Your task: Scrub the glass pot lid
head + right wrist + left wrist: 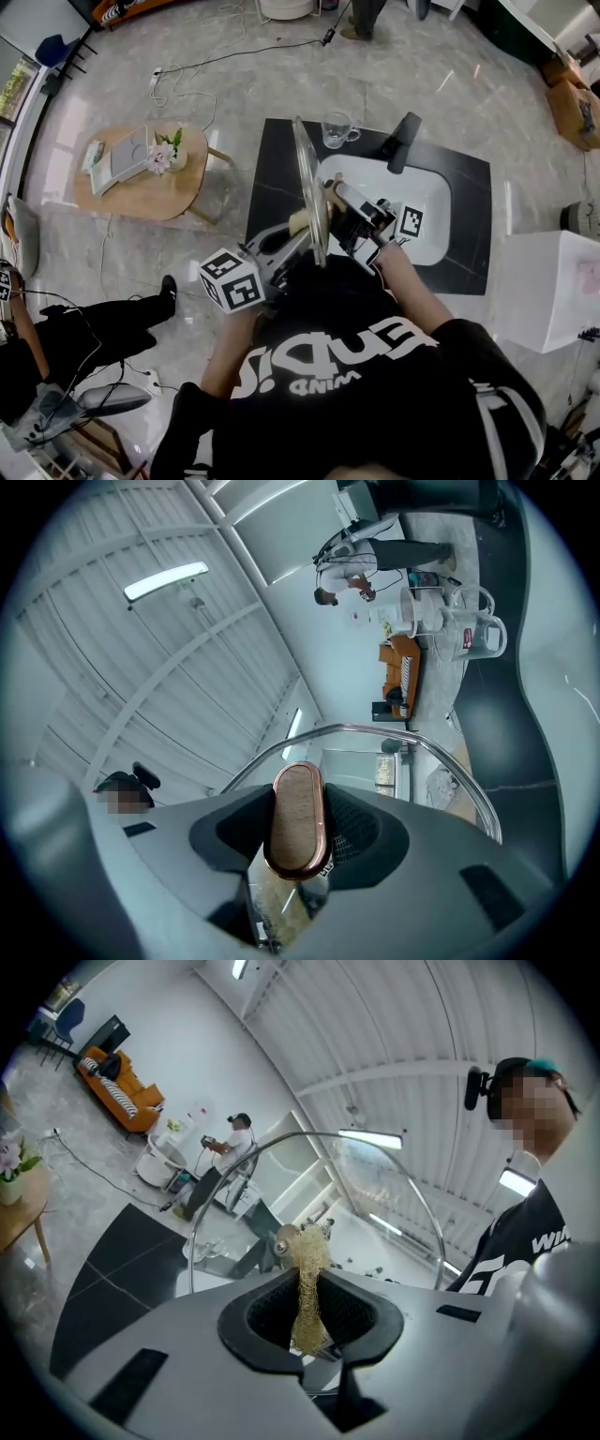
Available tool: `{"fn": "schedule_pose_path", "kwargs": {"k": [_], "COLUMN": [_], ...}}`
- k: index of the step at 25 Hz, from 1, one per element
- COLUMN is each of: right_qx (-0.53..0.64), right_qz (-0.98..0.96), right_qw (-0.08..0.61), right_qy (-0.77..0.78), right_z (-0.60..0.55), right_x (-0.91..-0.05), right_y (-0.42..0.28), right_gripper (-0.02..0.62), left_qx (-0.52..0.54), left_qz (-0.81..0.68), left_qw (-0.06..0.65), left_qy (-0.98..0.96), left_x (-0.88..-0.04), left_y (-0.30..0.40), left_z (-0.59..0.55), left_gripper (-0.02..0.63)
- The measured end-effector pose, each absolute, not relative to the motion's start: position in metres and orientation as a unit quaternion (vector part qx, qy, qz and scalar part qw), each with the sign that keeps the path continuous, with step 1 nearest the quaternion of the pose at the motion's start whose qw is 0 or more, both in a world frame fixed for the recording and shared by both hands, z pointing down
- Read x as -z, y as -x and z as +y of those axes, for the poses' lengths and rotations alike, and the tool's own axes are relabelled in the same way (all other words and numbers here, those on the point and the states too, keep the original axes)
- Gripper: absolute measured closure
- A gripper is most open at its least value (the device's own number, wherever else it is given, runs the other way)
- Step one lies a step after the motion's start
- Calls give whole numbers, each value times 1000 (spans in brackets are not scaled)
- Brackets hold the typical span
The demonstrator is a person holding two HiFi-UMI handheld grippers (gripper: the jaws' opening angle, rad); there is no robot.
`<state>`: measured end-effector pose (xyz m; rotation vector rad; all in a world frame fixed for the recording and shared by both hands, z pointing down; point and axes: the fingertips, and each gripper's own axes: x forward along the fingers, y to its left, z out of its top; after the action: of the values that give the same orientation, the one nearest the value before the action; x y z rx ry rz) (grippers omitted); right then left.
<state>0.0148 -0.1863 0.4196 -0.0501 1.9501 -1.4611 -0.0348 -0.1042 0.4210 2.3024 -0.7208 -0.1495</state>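
My right gripper (pixel 335 199) is clamped on the oval knob (pixel 296 817) of the glass pot lid (pixel 309 183). The lid is upright and edge-on in the head view, held in the air over the left edge of the white sink (pixel 427 202) in the black counter (pixel 277 155). My left gripper (pixel 300 225) is closed on a yellow mesh scrubber (pixel 307 1283). It looks pressed to the glass, but contact is unclear. A glass mug (pixel 337 129) stands at the counter's far edge.

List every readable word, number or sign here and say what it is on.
"WI...": white print on the person's black T-shirt, cut off by the frame edge.
Its larger letters, upside down in the head view: unreadable.
Marker cubes: square patterns only, no text.
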Motion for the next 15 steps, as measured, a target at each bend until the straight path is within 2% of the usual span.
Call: {"fn": "schedule_pose_path", "kwargs": {"k": [15], "right_qx": [566], "right_qz": [748], "right_qw": [346], "right_qy": [13], "right_z": [-181], "right_x": [-422], "right_y": [-14], "right_gripper": [422], "left_qx": [146], "left_qz": [-241], "left_qw": [333], "left_qy": [-900], "left_x": [-349], "left_y": [48], "left_z": [-127], "left_gripper": [552]}}
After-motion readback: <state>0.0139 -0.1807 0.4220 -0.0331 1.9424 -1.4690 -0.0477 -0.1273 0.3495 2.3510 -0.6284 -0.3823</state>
